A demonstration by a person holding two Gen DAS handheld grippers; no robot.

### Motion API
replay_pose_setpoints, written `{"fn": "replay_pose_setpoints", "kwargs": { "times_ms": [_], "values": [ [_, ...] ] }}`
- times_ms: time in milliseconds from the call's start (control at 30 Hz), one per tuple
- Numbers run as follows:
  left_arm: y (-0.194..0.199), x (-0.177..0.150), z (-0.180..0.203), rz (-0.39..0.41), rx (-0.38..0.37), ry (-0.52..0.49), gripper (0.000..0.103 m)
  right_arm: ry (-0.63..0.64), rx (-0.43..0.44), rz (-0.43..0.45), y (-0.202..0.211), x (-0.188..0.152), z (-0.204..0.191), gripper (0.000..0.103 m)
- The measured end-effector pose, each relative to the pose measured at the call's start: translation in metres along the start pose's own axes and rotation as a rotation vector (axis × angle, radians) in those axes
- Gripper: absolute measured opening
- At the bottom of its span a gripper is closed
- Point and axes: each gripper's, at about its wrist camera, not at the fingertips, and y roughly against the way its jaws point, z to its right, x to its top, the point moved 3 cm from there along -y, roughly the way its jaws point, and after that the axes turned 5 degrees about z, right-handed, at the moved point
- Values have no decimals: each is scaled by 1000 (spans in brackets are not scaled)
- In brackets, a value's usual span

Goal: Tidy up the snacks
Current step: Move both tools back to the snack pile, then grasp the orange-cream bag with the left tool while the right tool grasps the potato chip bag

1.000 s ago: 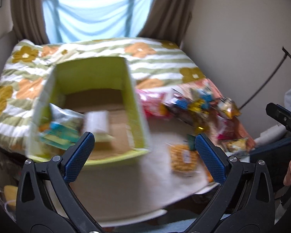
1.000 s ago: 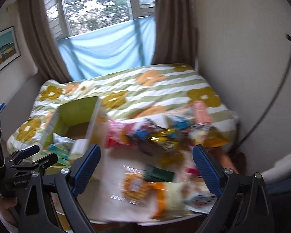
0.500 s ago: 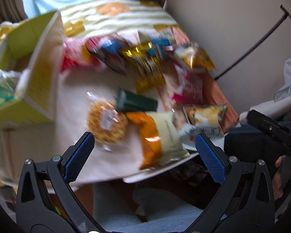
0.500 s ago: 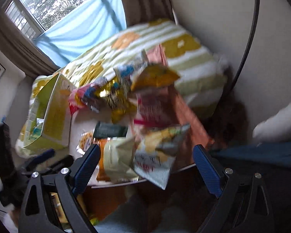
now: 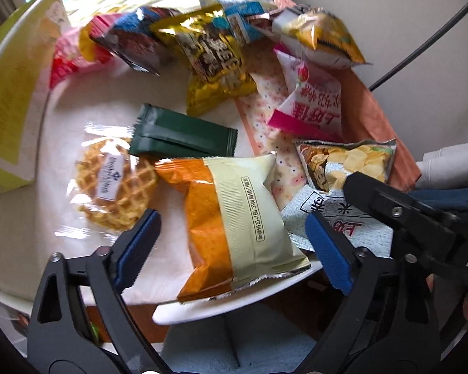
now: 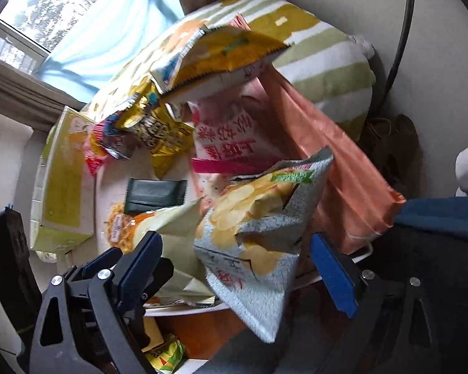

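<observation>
My left gripper [image 5: 232,246] hangs low over an orange and cream snack packet [image 5: 234,215] at the near edge of the white round table [image 5: 78,99]. Its jaws are closing, with the packet between the blue pads, which do not touch it. My right gripper [image 6: 237,261] is open around a grey potato chip bag [image 6: 255,218] without touching it. That chip bag [image 5: 349,162] lies just right of the packet. A wrapped waffle [image 5: 115,184], a dark green packet [image 5: 184,135], a gold bag [image 5: 215,65] and a pink and white bag [image 5: 309,99] lie further back.
A yellow-green cardboard box [image 5: 12,93] stands on the table's left side. A peach cloth [image 6: 343,168] hangs off the right edge. Behind the table are a striped floral quilt [image 6: 327,71] and a window. A black cable [image 6: 402,31] runs down the right wall.
Both grippers have dropped and swung right, from the box toward the snack pile at the table's near edge. The left jaws are narrower than before.
</observation>
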Motion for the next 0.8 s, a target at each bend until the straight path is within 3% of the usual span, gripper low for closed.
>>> {"fn": "replay_pose_setpoints", "kwargs": {
  "times_ms": [133, 367, 500, 600, 800],
  "values": [
    [-11, -1, -1, -15, -7, -2, 76, -23, -37, -23, -13, 1, 6, 94],
    [-25, 0, -4, -54, -50, 10, 74, -45, -71, -47, -27, 3, 8, 94],
    [-28, 1, -7, -59, -72, 4, 67, -66, -73, -59, -32, 3, 12, 94],
    [-30, 3, -6, -60, -68, -2, 63, -73, -65, -65, -34, 3, 11, 85],
    [-20, -3, -6, -48, -59, -18, 60, -65, -48, -64, -32, 2, 8, 76]
  ]
}}
